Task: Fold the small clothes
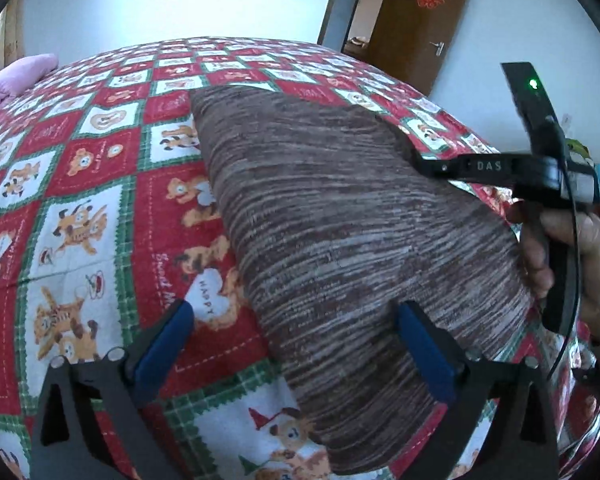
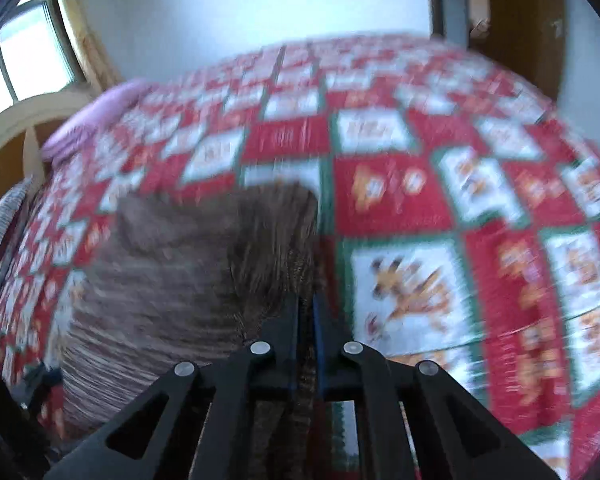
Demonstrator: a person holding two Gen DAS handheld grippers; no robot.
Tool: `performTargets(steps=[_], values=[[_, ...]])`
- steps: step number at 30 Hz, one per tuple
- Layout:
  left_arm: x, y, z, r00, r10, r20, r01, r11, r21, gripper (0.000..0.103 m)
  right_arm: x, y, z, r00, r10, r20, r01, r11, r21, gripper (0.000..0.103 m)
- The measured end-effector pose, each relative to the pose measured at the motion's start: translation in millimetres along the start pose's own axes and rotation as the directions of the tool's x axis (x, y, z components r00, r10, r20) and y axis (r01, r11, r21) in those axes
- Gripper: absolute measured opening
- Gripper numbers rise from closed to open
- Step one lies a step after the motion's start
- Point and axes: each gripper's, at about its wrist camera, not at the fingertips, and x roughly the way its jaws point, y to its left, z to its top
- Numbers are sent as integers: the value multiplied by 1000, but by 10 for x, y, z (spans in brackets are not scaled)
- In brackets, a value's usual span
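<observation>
A brown striped garment (image 1: 340,240) lies flat on the red, white and green patchwork quilt (image 1: 80,200), narrow at the far end and wider toward me. My left gripper (image 1: 296,344) hangs over its near part, open wide. One of its blue pads (image 1: 424,352) is above the cloth and the other is above the quilt. A hand (image 1: 580,264) holds my right gripper (image 1: 422,162) at the garment's right edge. In the blurred right wrist view that gripper (image 2: 306,308) is shut on a fold of the brown garment (image 2: 188,264), which runs back between the fingers.
A purple blanket (image 1: 16,80) lies at the far left of the bed. Beyond the bed stands a brown door (image 1: 420,20), open beside a doorway. A window (image 2: 24,52) and a curved wooden headboard (image 2: 20,128) are at the left in the right wrist view.
</observation>
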Motion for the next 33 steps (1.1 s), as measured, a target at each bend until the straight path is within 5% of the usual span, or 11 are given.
performTargets(steps=[1, 2, 5, 8, 12, 16, 20, 23, 24, 29, 33], values=[[-4, 8, -1, 1000, -3, 1, 3, 1000, -3, 103, -66, 7, -17, 998, -53, 31, 53, 999, -12, 39], [-9, 16, -1, 1000, -8, 2, 8, 1000, -7, 103, -130, 5, -33, 996, -72, 45, 73, 997, -7, 54], [-53, 59, -2, 999, -26, 23, 26, 999, -29, 103, -531, -36, -117, 991, -7, 134, 1, 999, 47, 54], [-182, 107, -23, 996, -21, 85, 27, 997, -67, 103, -967, 163, -302, 967, 124, 223, -116, 992, -47, 54], [-249, 119, -31, 992, 33, 119, -22, 996, -89, 103, -1000, 497, -536, 954, 256, 155, -226, 956, -189, 54], [-291, 152, 70, 986, 96, 133, -81, 990, -118, 103, -604, 367, -733, 984, 177, 35, -170, 973, -158, 53], [-249, 68, 259, 986, 102, 131, -90, 991, -97, 103, -626, 290, -908, 987, 155, 52, -142, 972, -189, 53], [-14, -48, 268, 989, 128, 68, -126, 991, -38, 103, -580, 151, -953, 992, 123, 10, -120, 983, -142, 54], [123, -76, 220, 987, 162, 24, -162, 987, -8, 103, -565, 41, -961, 984, 177, 5, -176, 980, -90, 54], [175, 72, 195, 995, 101, -4, -101, 992, -69, 103, -767, -227, -902, 973, 199, 117, -198, 980, -24, 54], [178, 26, 189, 993, 117, 5, -117, 992, -56, 103, -770, -401, -678, 967, 211, 142, -220, 974, 47, 54]])
